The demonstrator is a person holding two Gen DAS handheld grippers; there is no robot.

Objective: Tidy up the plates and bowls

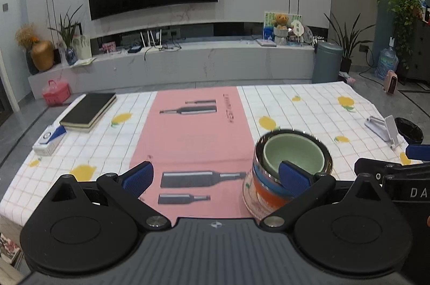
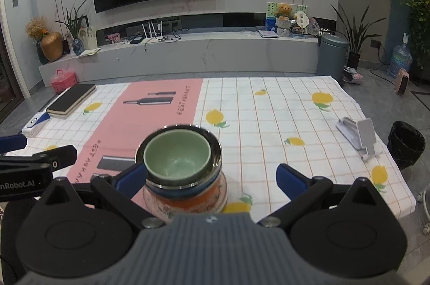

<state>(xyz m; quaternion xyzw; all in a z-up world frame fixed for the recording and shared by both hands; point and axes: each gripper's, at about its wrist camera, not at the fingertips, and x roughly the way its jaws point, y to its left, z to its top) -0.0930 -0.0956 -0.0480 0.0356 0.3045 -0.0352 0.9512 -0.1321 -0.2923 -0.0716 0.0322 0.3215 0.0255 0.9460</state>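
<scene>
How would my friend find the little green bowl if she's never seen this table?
Look at the table with the white checked lemon-print tablecloth and its pink bottle-print mat. At the mat's near right edge stands a stack of nested bowls. The pale green ceramic bowl sits on top, inside a shiny metal-rimmed bowl, above blue and orange ones.

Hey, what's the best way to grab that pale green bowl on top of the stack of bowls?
Take the pale green bowl by its rim, coming from above, one finger inside and one outside. It sits upright, nested in the shiny metal bowl, so its walls are mostly hidden and only the lip stands free. The near rim looks easiest, probably for the right gripper, whose jaws are open.
</scene>
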